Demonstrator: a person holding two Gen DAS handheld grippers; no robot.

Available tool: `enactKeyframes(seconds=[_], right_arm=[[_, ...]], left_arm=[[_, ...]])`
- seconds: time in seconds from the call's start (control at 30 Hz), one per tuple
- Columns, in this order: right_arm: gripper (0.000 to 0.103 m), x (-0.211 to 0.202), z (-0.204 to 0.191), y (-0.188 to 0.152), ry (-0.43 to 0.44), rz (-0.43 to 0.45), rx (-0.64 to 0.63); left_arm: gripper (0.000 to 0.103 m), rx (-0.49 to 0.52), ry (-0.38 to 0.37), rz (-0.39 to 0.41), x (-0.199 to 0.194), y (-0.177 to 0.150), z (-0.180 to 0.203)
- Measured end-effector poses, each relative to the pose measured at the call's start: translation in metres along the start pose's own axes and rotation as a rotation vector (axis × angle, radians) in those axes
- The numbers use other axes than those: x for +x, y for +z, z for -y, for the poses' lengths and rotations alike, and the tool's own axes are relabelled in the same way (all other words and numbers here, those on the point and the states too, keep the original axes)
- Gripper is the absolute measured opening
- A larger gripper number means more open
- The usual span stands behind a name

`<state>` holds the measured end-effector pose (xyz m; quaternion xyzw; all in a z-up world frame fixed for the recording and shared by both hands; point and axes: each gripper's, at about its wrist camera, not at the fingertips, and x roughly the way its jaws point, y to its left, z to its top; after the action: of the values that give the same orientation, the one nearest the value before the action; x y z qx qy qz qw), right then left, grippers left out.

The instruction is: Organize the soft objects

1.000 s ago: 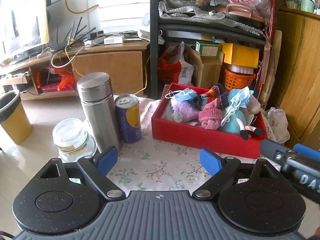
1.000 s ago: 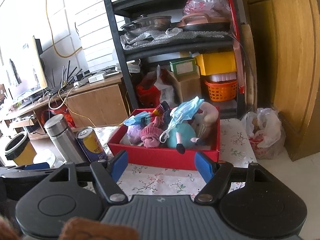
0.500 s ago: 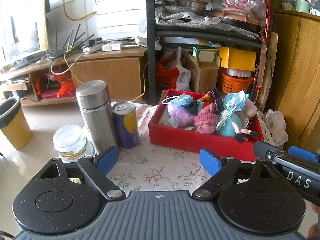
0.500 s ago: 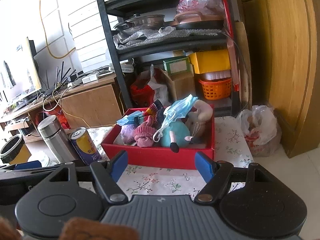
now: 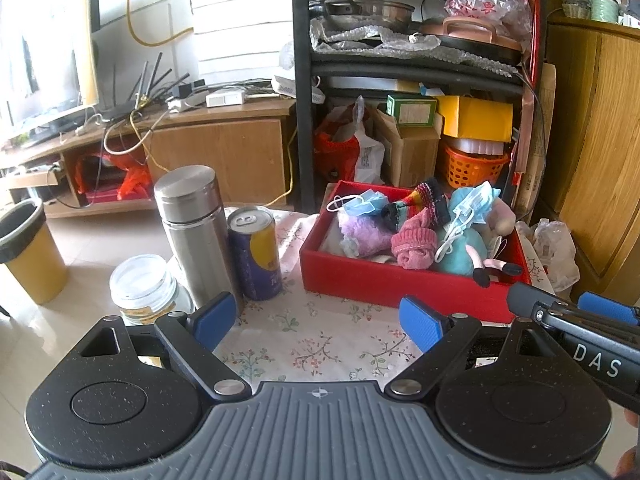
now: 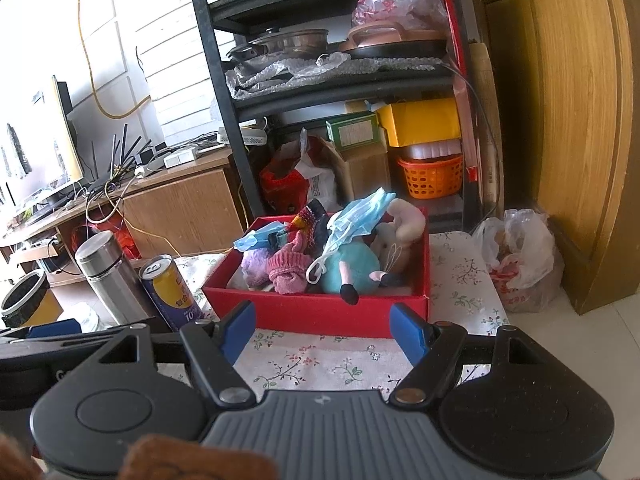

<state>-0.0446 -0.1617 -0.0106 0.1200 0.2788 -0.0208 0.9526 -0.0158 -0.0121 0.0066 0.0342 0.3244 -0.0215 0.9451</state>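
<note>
- The left gripper (image 5: 318,318) hangs released over the near part of the flowered tablecloth (image 5: 320,344), its blue fingertips (image 5: 212,316) wide apart with nothing between them.
- The right gripper (image 6: 322,326) is likewise spread and empty, above the same cloth, just near of the red box (image 6: 320,312).
- In the left wrist view the right gripper's dark body shows at the right edge, beside the left one; in the right wrist view the left gripper's body lies at the lower left.
- The red box sits on the cloth, far of both grippers and to the right of the tall containers.
- Inside it the soft objects lie heaped together: a pink knit sock (image 5: 414,242) near the front wall, a lilac fluffy piece (image 5: 362,232) to its left, a teal plush toy (image 5: 460,252) to its right with a dark foot hanging over the front rim.
- A blue face mask (image 6: 360,216) is draped over the teal toy; a second mask (image 5: 362,204) lies at the far left of the heap, and a striped multicoloured knit item (image 5: 420,196) stands behind the pink sock.
- Left of the box stand a blue and yellow can (image 5: 256,252) and, just beside it, a steel flask (image 5: 192,232); a glass jar with a white lid (image 5: 140,284) stands to the left of the flask and nearer.
- A black shelving unit (image 5: 300,80) holding pans and boxes rises behind the table.
</note>
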Motion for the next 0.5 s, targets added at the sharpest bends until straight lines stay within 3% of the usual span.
enactKeyframes(seconds=[0.5], right_arm=[[0.046, -0.0032, 0.0003, 0.0009, 0.000, 0.015, 0.006]], left_arm=[[0.088, 0.042, 0.035, 0.047, -0.0065, 0.0016, 0.0051]])
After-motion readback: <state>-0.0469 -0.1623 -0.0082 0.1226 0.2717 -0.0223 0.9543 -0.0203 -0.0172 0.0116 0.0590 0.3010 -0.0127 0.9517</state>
